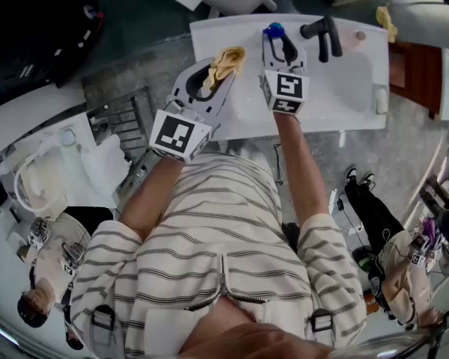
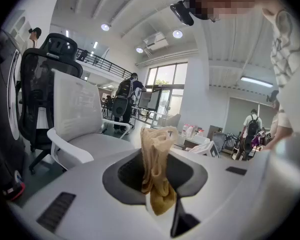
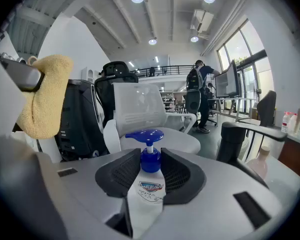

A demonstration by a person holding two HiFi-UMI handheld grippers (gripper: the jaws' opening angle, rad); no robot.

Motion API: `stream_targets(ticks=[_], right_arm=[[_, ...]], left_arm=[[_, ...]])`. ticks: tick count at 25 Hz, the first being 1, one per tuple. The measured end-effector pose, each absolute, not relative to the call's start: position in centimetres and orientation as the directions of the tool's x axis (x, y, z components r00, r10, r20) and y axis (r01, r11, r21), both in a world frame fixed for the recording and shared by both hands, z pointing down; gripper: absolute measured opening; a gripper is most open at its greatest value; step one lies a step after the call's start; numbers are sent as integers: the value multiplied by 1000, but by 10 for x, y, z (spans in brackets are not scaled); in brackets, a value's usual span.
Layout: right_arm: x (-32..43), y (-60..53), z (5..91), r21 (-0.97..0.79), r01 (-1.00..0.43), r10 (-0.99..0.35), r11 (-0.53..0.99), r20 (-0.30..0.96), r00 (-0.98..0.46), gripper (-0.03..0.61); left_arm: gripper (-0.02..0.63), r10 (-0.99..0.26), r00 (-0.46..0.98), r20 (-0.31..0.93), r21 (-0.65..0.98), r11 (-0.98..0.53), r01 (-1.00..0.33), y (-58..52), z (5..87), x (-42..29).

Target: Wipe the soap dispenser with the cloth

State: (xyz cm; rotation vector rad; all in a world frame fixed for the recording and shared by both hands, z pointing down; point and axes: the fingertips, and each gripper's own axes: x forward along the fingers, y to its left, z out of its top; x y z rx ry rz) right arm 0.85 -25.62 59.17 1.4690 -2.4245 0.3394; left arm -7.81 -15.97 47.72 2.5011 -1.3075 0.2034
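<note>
My right gripper (image 1: 278,47) is shut on the soap dispenser (image 3: 148,184), a white bottle with a blue pump head (image 1: 273,30), held upright over the white sink top (image 1: 359,88). Its jaws press on the bottle's shoulders in the right gripper view. My left gripper (image 1: 217,69) is shut on a tan-yellow cloth (image 2: 157,171) that stands up bunched between its jaws. In the head view the cloth (image 1: 227,62) is a short way left of the dispenser, apart from it. From the right gripper view the cloth (image 3: 44,96) hangs at the upper left.
A black tap (image 1: 323,36) stands at the back of the white sink, with a small bottle (image 1: 359,36) beside it. A white office chair (image 3: 140,114) and a black chair (image 2: 45,84) stand beyond. People stand around on the floor (image 1: 400,260).
</note>
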Motion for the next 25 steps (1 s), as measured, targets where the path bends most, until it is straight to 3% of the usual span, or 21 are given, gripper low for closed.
stream_targets(ticks=[7,11,16,25], right_arm=[[3,-253,597,-20,-885,-822,466,361,-441,134],[-1,-255,600,-36,-873,-798,487,388,-461,217],[-3,-252,601,-44,-862,-783,504,399,-478,272],[6,-241,579,-57,-867,-797,496,366,-480,258]], left_arm=[[95,-760,591,270,213,-552,-806,-155,481,-74],[95,-757,598,264,219,-557,-801,-154,479,-70],[95,-758,597,261,221,-555,-802,-150,479,-67],[95,-775,583,243,202,-548,-812,-147,467,-66]])
